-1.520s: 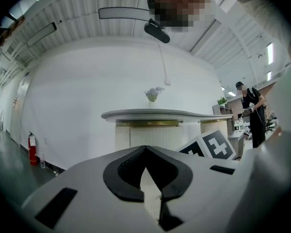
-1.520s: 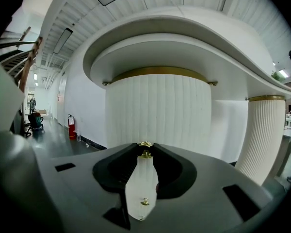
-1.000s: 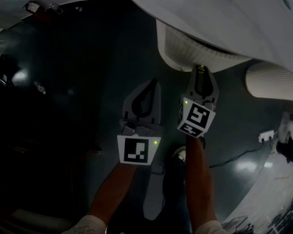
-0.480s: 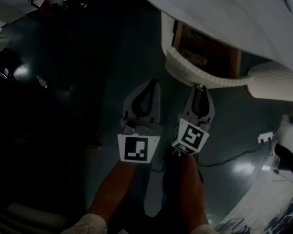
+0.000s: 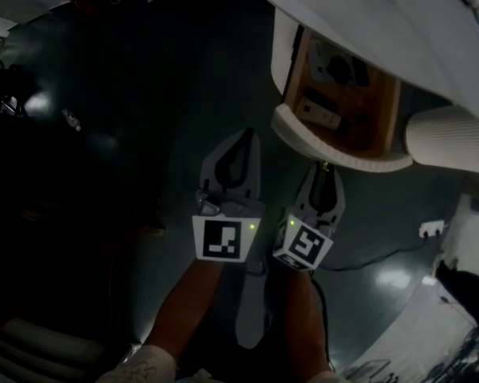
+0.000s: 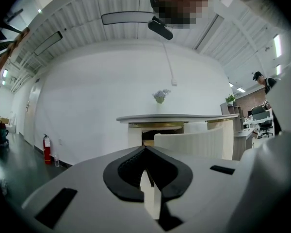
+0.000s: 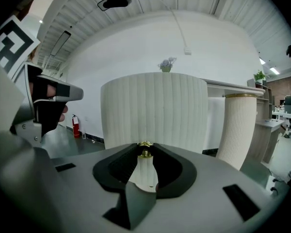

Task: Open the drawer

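Observation:
The white ribbed drawer point(image 5: 335, 154) stands pulled out from under the white desk top point(image 5: 367, 22), and its wooden inside point(image 5: 375, 110) shows. My right gripper point(image 5: 324, 167) is shut on the small brass knob point(image 7: 145, 149) on the drawer's curved front point(image 7: 155, 110). To its left, my left gripper point(image 5: 247, 136) hangs over the dark floor, shut on nothing. In the left gripper view its tips point(image 6: 146, 150) meet, with the drawer front point(image 6: 194, 142) ahead and to the right.
Inside the drawer lie a dark object point(image 5: 339, 69) and a pale bar point(image 5: 319, 112). A white fluted column point(image 5: 451, 138) stands right of the drawer. A cable point(image 5: 375, 258) runs over the floor at the right. A fire extinguisher point(image 6: 47, 148) stands by the far wall.
The drawer has slid out toward me with my right gripper on its knob, baring its wooden inside. The left gripper has barely shifted.

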Action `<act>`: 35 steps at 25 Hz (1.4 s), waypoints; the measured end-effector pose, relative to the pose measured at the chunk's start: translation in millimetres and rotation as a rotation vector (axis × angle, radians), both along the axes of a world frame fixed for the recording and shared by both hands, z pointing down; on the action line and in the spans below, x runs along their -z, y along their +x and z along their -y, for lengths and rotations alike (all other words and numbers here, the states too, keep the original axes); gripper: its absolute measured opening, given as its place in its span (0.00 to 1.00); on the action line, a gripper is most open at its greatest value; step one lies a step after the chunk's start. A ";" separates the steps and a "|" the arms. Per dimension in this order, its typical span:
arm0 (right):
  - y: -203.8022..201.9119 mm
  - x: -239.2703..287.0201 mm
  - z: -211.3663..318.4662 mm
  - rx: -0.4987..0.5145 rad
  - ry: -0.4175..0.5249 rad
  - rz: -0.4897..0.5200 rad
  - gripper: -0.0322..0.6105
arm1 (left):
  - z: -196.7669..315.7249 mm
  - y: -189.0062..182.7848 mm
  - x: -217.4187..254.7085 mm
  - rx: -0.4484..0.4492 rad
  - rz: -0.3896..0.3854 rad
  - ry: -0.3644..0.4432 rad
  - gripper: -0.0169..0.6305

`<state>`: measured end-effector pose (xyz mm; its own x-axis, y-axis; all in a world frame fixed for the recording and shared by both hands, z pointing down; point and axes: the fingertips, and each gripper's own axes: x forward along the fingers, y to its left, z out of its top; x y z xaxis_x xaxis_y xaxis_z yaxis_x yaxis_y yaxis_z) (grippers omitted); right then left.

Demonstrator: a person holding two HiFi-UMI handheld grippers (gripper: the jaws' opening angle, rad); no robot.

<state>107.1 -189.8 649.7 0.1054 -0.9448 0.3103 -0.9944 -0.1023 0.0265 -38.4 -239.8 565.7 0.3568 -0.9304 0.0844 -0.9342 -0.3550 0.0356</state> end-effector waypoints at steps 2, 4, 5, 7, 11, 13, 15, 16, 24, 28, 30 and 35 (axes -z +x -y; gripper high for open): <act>-2.0 -1.3 -6.1 0.005 -0.006 0.000 0.22 | -2.3 -2.3 -0.4 0.006 0.003 0.001 0.03; -4.2 -1.8 -11.9 0.010 -0.009 0.000 0.22 | -5.1 -4.7 -1.0 0.011 0.005 0.001 0.03; -5.1 -2.0 -14.8 0.011 -0.010 0.000 0.22 | -6.9 -6.0 -1.7 0.013 0.005 0.000 0.03; -6.0 -2.4 -18.9 0.015 -0.009 -0.003 0.22 | -9.6 -7.2 -2.9 0.019 0.006 -0.003 0.03; -4.8 -3.6 -20.7 0.025 -0.011 0.006 0.22 | -11.9 -5.2 -5.4 0.025 0.003 -0.010 0.03; -6.6 -3.9 -21.0 0.033 -0.007 0.024 0.22 | -13.4 -6.2 -6.0 0.023 0.004 -0.011 0.03; -9.9 -5.5 -22.8 0.042 -0.008 0.039 0.22 | -14.7 -8.2 -6.0 0.023 0.002 -0.011 0.03; -10.9 -6.0 -24.1 0.045 -0.010 0.045 0.22 | -15.3 -8.9 -5.8 0.023 0.001 -0.010 0.03; -9.5 15.1 -31.3 0.055 0.042 0.028 0.22 | -18.4 -7.6 1.6 0.014 -0.001 -0.008 0.03; -5.7 36.0 -33.0 0.052 0.078 0.017 0.22 | -19.2 -3.1 10.5 0.005 -0.007 -0.003 0.03; -4.5 53.2 -35.0 0.052 0.098 0.005 0.22 | -20.9 -1.3 18.1 0.001 -0.008 -0.012 0.03; 6.3 98.2 -35.1 0.049 0.145 -0.008 0.22 | -21.9 4.0 50.8 -0.002 -0.018 0.004 0.03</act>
